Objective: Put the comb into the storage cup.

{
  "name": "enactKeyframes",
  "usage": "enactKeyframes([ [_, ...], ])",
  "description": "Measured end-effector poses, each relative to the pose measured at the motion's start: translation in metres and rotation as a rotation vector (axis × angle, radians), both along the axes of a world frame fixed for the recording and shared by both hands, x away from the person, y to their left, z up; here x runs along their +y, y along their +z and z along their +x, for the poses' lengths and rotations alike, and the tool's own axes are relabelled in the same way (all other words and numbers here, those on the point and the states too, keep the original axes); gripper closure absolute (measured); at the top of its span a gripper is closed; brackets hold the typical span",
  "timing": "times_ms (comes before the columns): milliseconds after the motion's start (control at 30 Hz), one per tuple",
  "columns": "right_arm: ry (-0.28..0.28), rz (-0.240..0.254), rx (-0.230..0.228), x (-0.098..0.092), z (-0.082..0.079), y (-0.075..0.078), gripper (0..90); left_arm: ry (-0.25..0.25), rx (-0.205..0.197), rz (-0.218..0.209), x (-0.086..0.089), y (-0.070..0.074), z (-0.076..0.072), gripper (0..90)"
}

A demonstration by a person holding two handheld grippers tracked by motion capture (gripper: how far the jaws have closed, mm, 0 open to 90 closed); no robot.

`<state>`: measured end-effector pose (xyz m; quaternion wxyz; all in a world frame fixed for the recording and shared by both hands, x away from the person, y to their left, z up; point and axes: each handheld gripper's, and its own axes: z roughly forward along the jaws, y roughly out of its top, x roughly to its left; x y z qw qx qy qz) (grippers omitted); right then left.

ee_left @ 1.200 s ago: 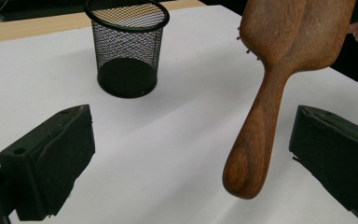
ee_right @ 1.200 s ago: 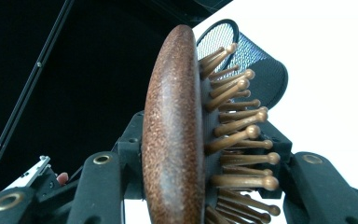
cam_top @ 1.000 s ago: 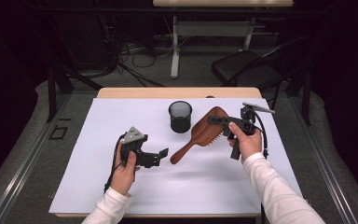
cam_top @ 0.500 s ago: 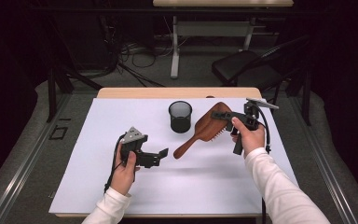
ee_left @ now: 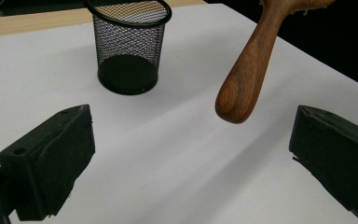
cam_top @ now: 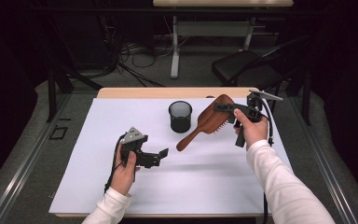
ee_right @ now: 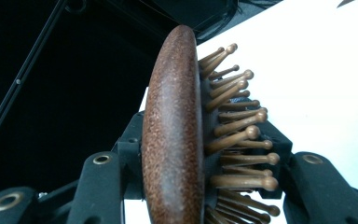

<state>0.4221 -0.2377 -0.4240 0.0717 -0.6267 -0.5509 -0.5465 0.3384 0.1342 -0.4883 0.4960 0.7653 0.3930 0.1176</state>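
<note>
Hairbrush (cam_top: 213,122) polished wood; cup (cam_top: 180,116) black wire mesh.

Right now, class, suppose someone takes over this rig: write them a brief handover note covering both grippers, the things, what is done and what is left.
Right gripper: shut on the wooden hairbrush head, brush lifted off the table, handle slanting down beside the mesh cup.
Left gripper: open, holding nothing, low over the white table.
Done: brush picked up.
Left: probably stand it in the cup, which is upright and holds nothing.

Dark room, grey carpet (cam_top: 23,154), black chair (cam_top: 244,70) (behind table), tangled cables (cam_top: 130,56) — white-legged desk (cam_top: 214,4) beyond
</note>
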Motion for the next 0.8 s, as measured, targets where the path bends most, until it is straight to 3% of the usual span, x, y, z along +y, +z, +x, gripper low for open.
enactKeyframes([
  [200,-0.016,-0.001,-0.016,0.000,0.005,0.009,48.5,0.001,0.000,-0.003,0.000,0.000,0.000,0.2],
  [800,-0.056,-0.016,-0.008,0.006,0.024,0.023,48.4,0.000,0.003,-0.006,0.000,-0.001,0.000,0.2],
])
